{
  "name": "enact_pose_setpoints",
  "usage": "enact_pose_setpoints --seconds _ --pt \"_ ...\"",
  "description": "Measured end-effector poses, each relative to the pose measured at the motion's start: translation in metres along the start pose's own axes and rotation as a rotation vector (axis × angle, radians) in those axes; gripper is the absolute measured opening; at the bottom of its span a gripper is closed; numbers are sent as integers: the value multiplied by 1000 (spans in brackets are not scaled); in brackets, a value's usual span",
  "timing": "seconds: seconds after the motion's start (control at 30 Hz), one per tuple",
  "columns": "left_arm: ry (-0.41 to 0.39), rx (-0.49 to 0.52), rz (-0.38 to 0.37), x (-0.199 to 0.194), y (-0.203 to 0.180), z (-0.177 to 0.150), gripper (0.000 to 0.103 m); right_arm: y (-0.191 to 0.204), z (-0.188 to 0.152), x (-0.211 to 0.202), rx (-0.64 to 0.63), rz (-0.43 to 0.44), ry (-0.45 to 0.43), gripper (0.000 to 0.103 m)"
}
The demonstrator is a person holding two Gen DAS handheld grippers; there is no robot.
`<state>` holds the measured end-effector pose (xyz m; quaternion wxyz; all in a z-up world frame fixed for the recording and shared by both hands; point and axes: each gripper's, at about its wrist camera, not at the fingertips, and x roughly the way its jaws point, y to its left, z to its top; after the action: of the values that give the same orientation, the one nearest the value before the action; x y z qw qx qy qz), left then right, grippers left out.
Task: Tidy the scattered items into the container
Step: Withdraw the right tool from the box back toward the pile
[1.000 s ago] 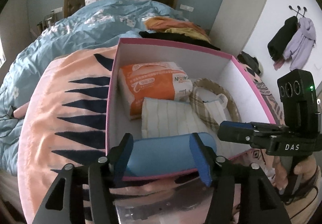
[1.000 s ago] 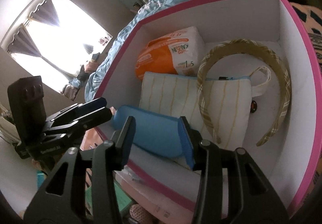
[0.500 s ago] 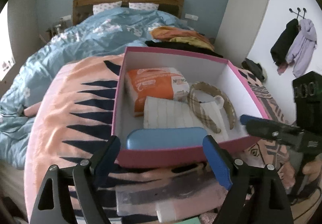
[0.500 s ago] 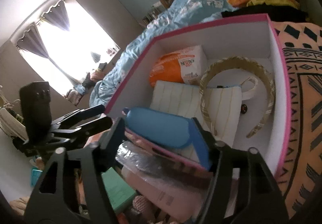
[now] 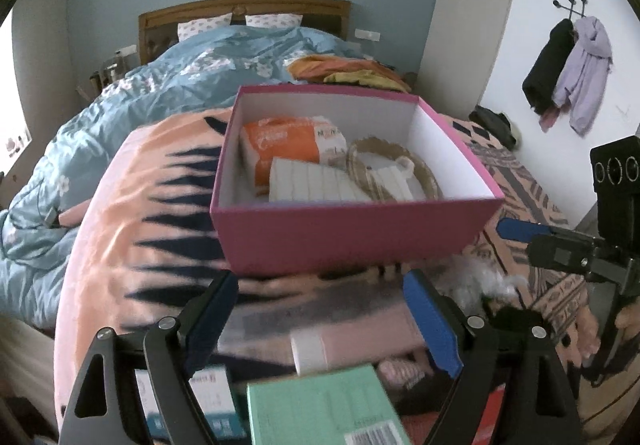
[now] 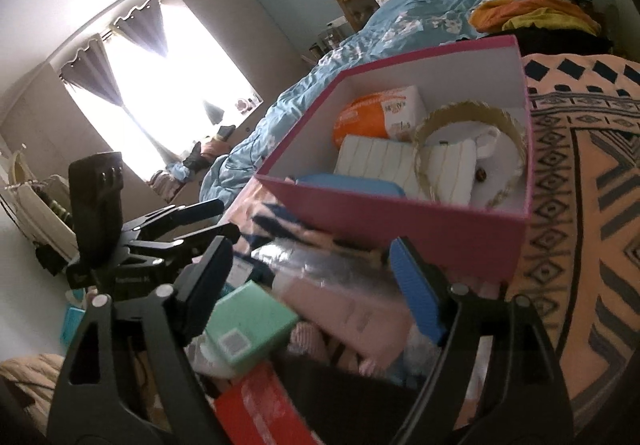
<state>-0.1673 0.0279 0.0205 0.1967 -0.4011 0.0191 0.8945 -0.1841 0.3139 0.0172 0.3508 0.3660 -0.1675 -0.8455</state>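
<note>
The pink box point(image 5: 352, 241) point(image 6: 420, 229) stands on the patterned blanket. Inside lie an orange pack point(image 5: 288, 149) point(image 6: 376, 113), a cream striped pouch point(image 5: 316, 185) point(image 6: 380, 163), a plaid headband point(image 5: 416, 169) point(image 6: 472, 113) and a blue case point(image 6: 352, 183) against the near wall. My left gripper point(image 5: 324, 321) is open and empty, in front of the box above loose items. My right gripper point(image 6: 316, 289) is open and empty, also in front of the box. Each gripper shows in the other's view, the right one point(image 5: 560, 249) and the left one point(image 6: 168, 225).
Loose items lie below the grippers: a green box point(image 5: 320, 409) point(image 6: 248, 325), a pink package point(image 5: 352, 341) point(image 6: 360, 317), a red item point(image 6: 260, 405), a blue-white box point(image 5: 208, 401). A bed with a blue duvet point(image 5: 180, 85) lies behind. Clothes point(image 5: 568, 73) hang on the right wall.
Both grippers let go of the blue case, which now lies in the box, opened wide and pulled back out of the box towards the loose items.
</note>
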Motion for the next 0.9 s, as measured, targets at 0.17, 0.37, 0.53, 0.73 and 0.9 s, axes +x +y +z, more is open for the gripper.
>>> enact_pose_setpoints --seconds 0.17,0.37,0.53,0.73,0.9 --pt "36 10 -24 -2 -4 -27 87 -7 -29 -16 23 -34 6 82" --pt "87 33 -62 5 -18 -54 87 -19 -62 -36 74 -80 -2 82" --pt "109 63 -90 7 -38 -65 87 -26 -84 -51 111 -118 -21 82" --pt "110 118 -97 8 -61 -73 87 -32 -103 -69 148 -133 -36 82" --pt "106 165 -81 10 -78 -77 87 -37 -108 -77 167 -129 -47 82"
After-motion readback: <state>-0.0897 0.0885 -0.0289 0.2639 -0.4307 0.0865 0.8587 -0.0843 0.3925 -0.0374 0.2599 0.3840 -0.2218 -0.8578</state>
